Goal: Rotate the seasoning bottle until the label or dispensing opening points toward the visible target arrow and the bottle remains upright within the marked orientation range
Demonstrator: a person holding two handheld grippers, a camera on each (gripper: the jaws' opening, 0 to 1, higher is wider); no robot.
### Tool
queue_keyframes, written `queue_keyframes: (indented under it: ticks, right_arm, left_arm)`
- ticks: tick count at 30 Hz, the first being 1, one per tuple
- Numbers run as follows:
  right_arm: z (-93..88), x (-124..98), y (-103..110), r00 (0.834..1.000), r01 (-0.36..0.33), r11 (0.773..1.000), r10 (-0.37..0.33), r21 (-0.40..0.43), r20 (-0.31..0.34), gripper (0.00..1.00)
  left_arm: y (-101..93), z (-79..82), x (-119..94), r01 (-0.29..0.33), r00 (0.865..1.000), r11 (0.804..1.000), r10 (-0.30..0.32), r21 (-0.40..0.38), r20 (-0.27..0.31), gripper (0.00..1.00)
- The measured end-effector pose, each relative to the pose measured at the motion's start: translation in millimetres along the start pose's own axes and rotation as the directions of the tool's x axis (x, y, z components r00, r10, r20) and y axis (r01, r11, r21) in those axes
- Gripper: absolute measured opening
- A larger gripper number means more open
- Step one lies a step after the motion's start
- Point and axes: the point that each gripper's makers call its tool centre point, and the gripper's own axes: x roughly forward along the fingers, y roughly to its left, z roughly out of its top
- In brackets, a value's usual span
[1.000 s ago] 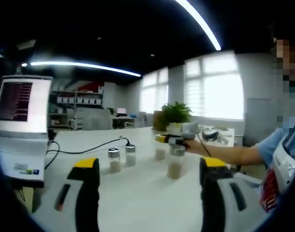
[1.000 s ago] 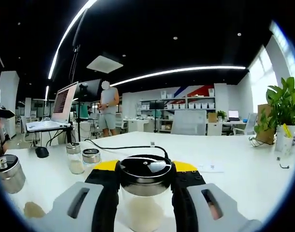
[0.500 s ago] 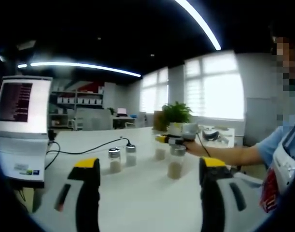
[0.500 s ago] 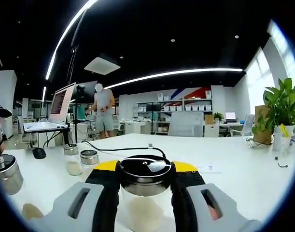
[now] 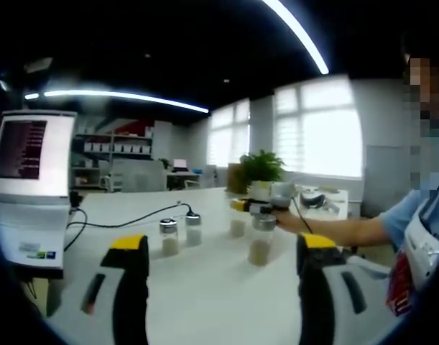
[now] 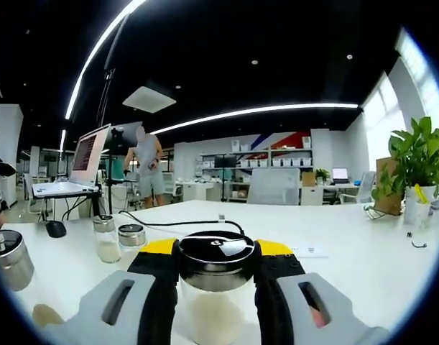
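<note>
Left tool (image 5: pixel 217 287): two grey jaws, black inner faces, yellow tips, a slot in each grey shell. Right tool (image 6: pixel 215 291): same build, grey slotted shells, black pads, yellow tips. Person's light blue short sleeve (image 5: pixel 404 215), white apron-like front with red print; right tool's dark cable by wrist.

Seasoning bottle (image 6: pixel 215 287) between right claw (image 6: pixel 215 277) jaws, on table (image 6: pixel 363 251).
</note>
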Motion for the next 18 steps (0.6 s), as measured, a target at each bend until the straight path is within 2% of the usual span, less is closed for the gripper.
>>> queue_keyframes:
  ticks: [12,18]
  right_arm:
    - [10.6,-10,1,1.000,-0.015,1.000,0.015,-0.020,0.009,0.39]
    - [21.8,-23,3,1.000,-0.022,0.999,0.022,-0.024,0.021,0.39]
  left_arm:
    - [0.7,-1.6,2,0.001,1.000,1.000,-0.001,-0.003,-0.005,0.90]
    - [0.2,-1.7,3,0.000,1.000,1.000,0.000,-0.002,-0.006,0.90]
